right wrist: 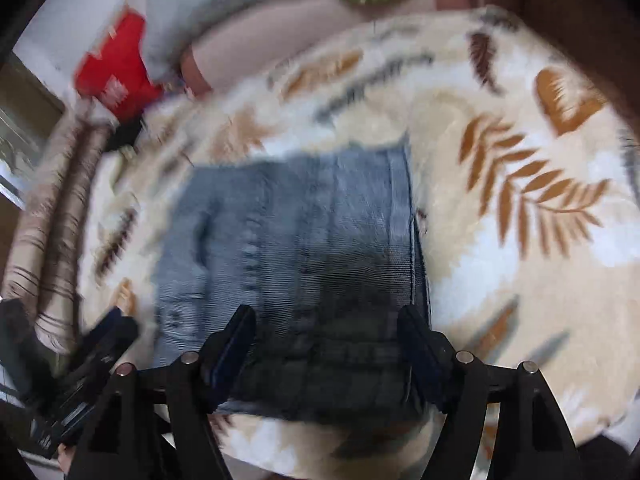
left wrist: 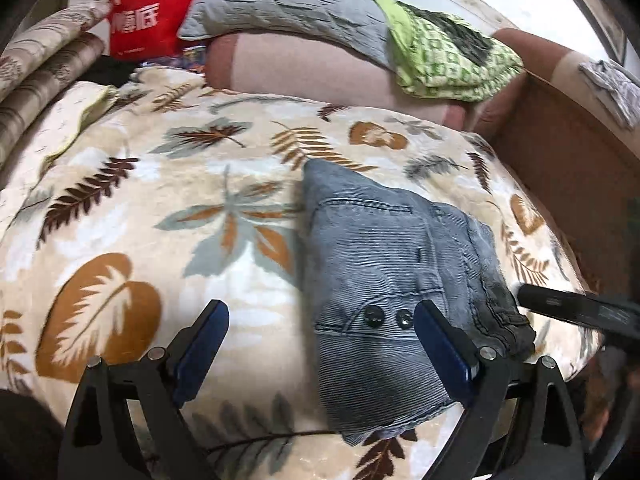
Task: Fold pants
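Pants (left wrist: 384, 248): blue-grey ribbed denim, folded into a thick rectangle, two dark buttons on a pocket flap; flat on leaf-print fleece blanket (left wrist: 160, 208). Left gripper (left wrist: 320, 344): jaws wide, empty, at pants' near edge. Right gripper (right wrist: 326, 340): jaws wide, empty, over pants' dark waistband. Beyond pants: grey quilted pillow (left wrist: 280, 0), green checked cloth (left wrist: 448, 52), red bag (left wrist: 152, 12).

Your left wrist view looks down from close by, left of the pants (left wrist: 396, 248). Your right wrist view looks down on them more directly; both share the leaf-print blanket (left wrist: 168, 208).
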Demonstrator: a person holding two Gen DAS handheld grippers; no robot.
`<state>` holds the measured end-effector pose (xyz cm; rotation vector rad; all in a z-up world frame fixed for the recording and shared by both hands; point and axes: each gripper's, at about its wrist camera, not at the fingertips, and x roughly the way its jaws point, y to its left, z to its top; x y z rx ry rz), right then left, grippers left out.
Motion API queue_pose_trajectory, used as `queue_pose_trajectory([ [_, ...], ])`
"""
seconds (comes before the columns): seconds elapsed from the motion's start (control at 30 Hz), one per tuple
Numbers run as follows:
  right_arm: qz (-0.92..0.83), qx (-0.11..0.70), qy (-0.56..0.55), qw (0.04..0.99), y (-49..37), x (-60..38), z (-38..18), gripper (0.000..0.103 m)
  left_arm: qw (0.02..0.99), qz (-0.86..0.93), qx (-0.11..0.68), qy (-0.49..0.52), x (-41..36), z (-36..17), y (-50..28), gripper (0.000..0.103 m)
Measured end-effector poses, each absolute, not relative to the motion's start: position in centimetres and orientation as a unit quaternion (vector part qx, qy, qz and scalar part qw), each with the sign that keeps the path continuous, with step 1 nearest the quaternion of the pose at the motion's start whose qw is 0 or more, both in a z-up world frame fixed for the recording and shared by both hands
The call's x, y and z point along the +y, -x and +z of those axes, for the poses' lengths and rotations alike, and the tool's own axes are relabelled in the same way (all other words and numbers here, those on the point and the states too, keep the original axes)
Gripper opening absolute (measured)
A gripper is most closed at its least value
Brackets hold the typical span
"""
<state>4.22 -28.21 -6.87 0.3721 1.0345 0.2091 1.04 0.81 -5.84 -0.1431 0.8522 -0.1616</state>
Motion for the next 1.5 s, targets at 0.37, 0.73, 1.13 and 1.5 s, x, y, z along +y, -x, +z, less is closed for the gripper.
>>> queue_pose_trajectory([
  [0.37, 0.090, 0.450, -0.179, 0.870, 0.2, -29.0, -6.6, 0.083, 0.893, -0.060, 0.445, 0.030, -0.6, -7.5, -1.6, 0.094],
  [0.73, 0.079, 0.458, -0.152, 0.872, 0.9, -28.8, -6.5, 0.087, 0.896, -0.051, 0.438, 0.055, 1.0, -7.5, -1.4, 0.094],
  [1.13, 0.059, 0.472, -0.091, 0.875, 0.3, -26.6, -6.1, 0.092, 0.883, -0.050, 0.467, 0.030, 0.1, -10.1, -1.7, 0.096],
  [1.5, 0.063, 0.514, -0.087, 0.851, -2.3, -25.9, -10.8, 0.092, 0.884, -0.051, 0.464, 0.014, -0.3, -9.7, -1.4, 0.096],
])
